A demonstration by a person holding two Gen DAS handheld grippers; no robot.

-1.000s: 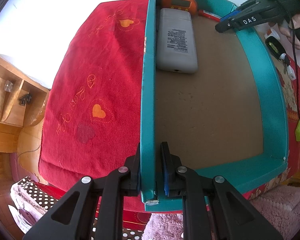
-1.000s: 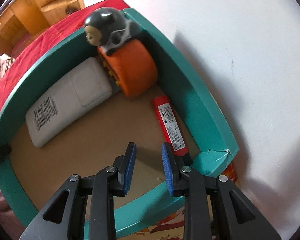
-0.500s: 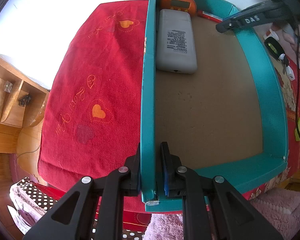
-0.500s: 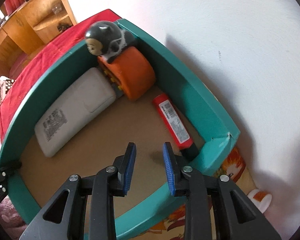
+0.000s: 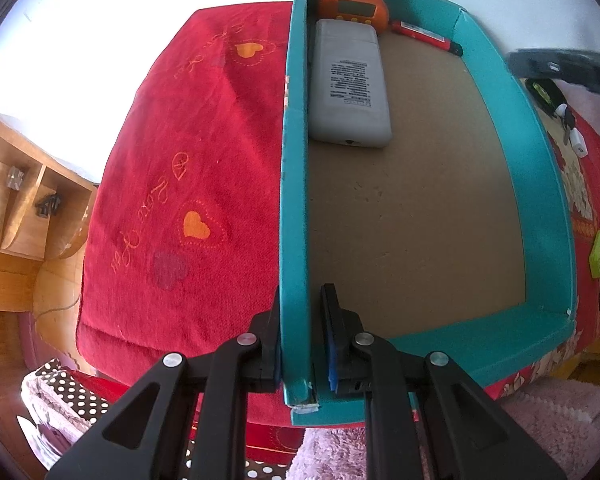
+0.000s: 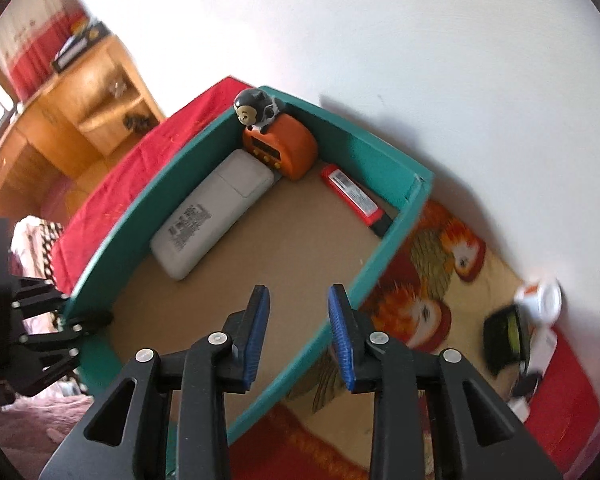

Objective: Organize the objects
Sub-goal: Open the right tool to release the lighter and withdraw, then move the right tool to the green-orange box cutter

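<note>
A teal box [image 5: 294, 184] with a brown floor rests on a red cloth [image 5: 188, 152]. Inside lie a grey power bank [image 5: 350, 84], an orange monkey clock [image 5: 352, 0] and a red marker [image 5: 424, 36] along the far wall. My left gripper [image 5: 300, 336] is shut on the box's near left wall. In the right wrist view the teal box [image 6: 384, 240], grey power bank [image 6: 212, 220], clock [image 6: 280, 144] and marker [image 6: 356, 196] show again. My right gripper [image 6: 298, 332] hovers above the box's right wall, its jaws opening with nothing between them.
To the right of the box, on a patterned cloth [image 6: 428, 280], lie a black device [image 6: 504, 336], a white cup-like item [image 6: 544, 300] and, in the left wrist view, a green piece [image 5: 598, 252] and keys [image 5: 570, 128]. A wooden shelf [image 5: 16, 188] stands left.
My right gripper has risen and pulled back to the right, away from the red marker, and rolled; its jaws spread a little wider. The left gripper has stayed clamped on the box wall.
</note>
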